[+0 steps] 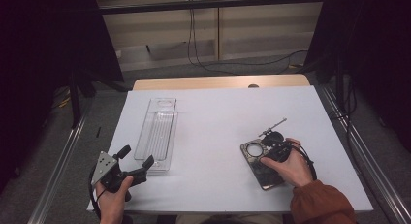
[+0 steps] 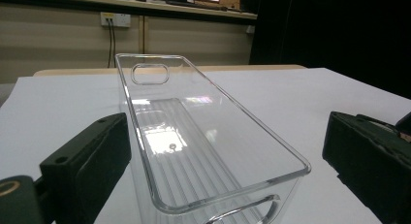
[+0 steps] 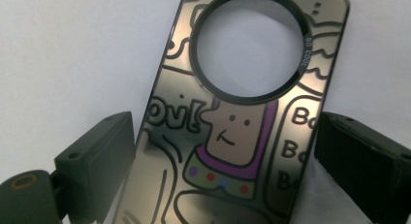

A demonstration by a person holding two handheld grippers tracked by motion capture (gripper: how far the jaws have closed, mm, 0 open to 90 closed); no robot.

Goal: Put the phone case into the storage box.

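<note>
Seen from the high view: a white table (image 1: 218,122) with a clear plastic bin (image 1: 157,134) lying lengthwise at about nine o'clock from the table's middle, its long axis running roughly six to twelve. Empty inside, ribbed along the floor, with an oval handle cutout in each short end wall.

Held at seven o'clock, near the front edge, the left gripper (image 1: 138,158) in the left hand (image 1: 114,197), grey three-cornered plate on top. Jaws spread wide, pinching nothing, aimed toward one o'clock at the near end of the bin. In the left gripper view, jaws standing well apart with the bin (image 2: 194,136) between them and just ahead; left gripper (image 2: 223,161) not touching the bin as far as could be told.

Lay at four o'clock on the table a flat, mirror-finish phone case (image 1: 259,163) with a large round camera opening, printed with cartoon outlines, a purple-edged figure and bold letters. Covered at its near end by the right hand (image 1: 286,166) holding the right gripper (image 1: 276,149).

In the right gripper view, right gripper (image 3: 220,156) opened, one jaw on each long side of the phone case (image 3: 232,136); left jaw just beside the edge, right jaw close to the other edge; contact could not be told. Not clamped.
</note>
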